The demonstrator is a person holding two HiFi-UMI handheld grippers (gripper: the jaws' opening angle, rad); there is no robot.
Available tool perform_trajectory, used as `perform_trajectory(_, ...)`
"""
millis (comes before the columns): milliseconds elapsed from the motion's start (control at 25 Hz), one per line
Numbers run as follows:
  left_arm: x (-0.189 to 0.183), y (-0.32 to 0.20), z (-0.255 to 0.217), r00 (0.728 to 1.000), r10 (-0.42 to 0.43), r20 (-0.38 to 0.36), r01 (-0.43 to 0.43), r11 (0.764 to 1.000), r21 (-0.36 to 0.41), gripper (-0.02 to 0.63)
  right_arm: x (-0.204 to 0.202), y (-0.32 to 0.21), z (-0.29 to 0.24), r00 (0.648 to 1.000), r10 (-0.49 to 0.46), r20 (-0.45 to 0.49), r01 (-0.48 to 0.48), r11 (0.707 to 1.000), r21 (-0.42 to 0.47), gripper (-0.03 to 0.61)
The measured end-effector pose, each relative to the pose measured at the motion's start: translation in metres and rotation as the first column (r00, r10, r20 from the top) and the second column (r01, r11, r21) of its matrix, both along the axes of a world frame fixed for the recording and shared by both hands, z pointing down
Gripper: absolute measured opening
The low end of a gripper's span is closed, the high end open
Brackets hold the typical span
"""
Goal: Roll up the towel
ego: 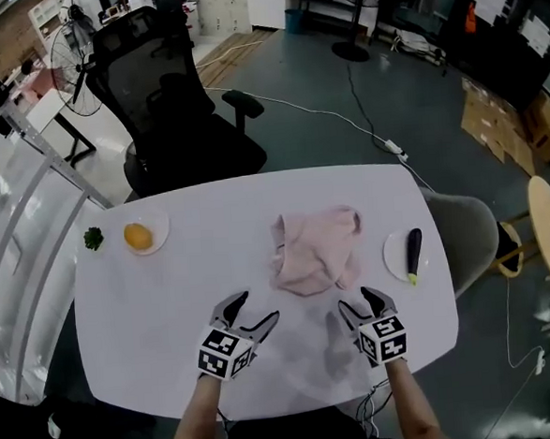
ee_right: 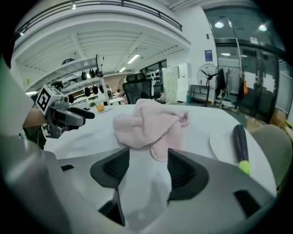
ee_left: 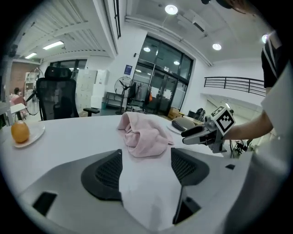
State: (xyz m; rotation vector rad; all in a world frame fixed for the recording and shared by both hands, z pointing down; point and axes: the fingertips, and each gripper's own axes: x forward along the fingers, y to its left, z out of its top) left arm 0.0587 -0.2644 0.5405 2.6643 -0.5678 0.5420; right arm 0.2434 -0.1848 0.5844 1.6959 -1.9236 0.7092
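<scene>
My left gripper (ego: 256, 311) hangs over the near edge of the worktop (ego: 158, 297), a little left of centre. Its jaws are spread, and in its own view I see only bare white surface between the pads (ee_left: 110, 171). My right gripper (ego: 356, 300) is beside it, toward the near right corner. It is released as well, with nothing between its pads (ee_right: 181, 171). Both point away from me and downward, and I can see each one side-on in the other's camera.

Just past the two grippers lies the towel (ego: 315, 249). It is pink and crumpled into a loose heap, not rolled. It sits about mid-worktop, slightly nearer the right edge than the left. From the left gripper view the towel (ee_left: 144, 135) is straight ahead of the jaws. From the right gripper view the towel (ee_right: 146, 123) fills the space just beyond the jaw tips. Neither gripper touches it.

At the right edge, level with the towel, a small plate (ego: 395, 252) carries an eggplant (ego: 414, 251), which lies lengthways with its green end toward me. Toward the far left corner a second plate (ego: 158, 229) holds an orange (ego: 137, 236). A small green sprig (ego: 92, 238) lies on the bare worktop just left of that plate.

A beige chair (ego: 473, 233) stands against the right edge. Beyond the far edge stands a black chair (ego: 178, 108). A cable (ego: 343, 117) runs across the grey floor behind it.
</scene>
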Motion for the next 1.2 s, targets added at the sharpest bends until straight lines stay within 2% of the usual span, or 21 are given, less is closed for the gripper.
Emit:
perform_trajectory(160, 0.025, -0.014, 0.014, 0.997, 0.063, 0.050, -0.063, 0.998, 0.000, 0.347, 0.002, -0.014, 0.015, 0.993, -0.104, -0.047, 0.101, 0.993, -0.055, 0.256)
perform_trajectory(400, 0.057, -0.030, 0.036, 0.976, 0.146, 0.159, -0.147, 0.989, -0.006, 0.340, 0.013, -0.030, 0.031, 0.987, -0.152, -0.047, 0.146, 0.983, -0.108, 0.225)
perform_trajectory(480, 0.060, -0.033, 0.046, 0.967, 0.157, 0.201, -0.158, 0.987, -0.010, 0.281, 0.013, -0.032, 0.037, 0.983, -0.173, -0.053, 0.165, 0.978, -0.130, 0.213)
perform_trajectory(640, 0.061, -0.035, 0.066, 0.941, 0.177, 0.288, -0.181, 0.983, -0.015, 0.208, 0.014, -0.035, 0.041, 0.976, -0.199, -0.093, 0.184, 0.971, -0.153, 0.170)
perform_trajectory(720, 0.058, -0.038, 0.069, 0.935, 0.164, 0.315, -0.170, 0.985, -0.008, 0.135, 0.016, -0.035, 0.042, 0.974, -0.197, -0.110, 0.179, 0.971, -0.159, 0.155)
perform_trajectory(760, 0.056, -0.039, 0.067, 0.935, 0.155, 0.319, -0.162, 0.987, -0.006, 0.097, 0.017, -0.035, 0.042, 0.973, -0.195, -0.120, 0.174, 0.971, -0.162, 0.130)
perform_trajectory(800, 0.055, -0.040, 0.063, 0.937, 0.149, 0.315, -0.154, 0.988, -0.009, 0.076, 0.019, -0.034, 0.041, 0.973, -0.190, -0.129, 0.169, 0.972, -0.162, 0.071)
perform_trajectory(840, 0.054, -0.041, 0.057, 0.942, 0.145, 0.303, -0.148, 0.989, -0.012, 0.063, 0.021, -0.033, 0.038, 0.974, -0.186, -0.131, 0.164, 0.974, -0.158, 0.055)
perform_trajectory(1000, 0.051, -0.047, 0.028, 0.957, 0.143, 0.252, -0.147, 0.989, -0.005, 0.050, 0.021, -0.037, 0.015, 0.977, -0.174, -0.125, 0.161, 0.981, -0.106, 0.051)
perform_trajectory(1200, 0.044, -0.060, -0.018, 0.981, 0.113, 0.158, -0.113, 0.994, -0.008, 0.049, 0.024, -0.043, -0.030, 0.965, -0.175, -0.195, 0.171, 0.984, -0.039, 0.051)
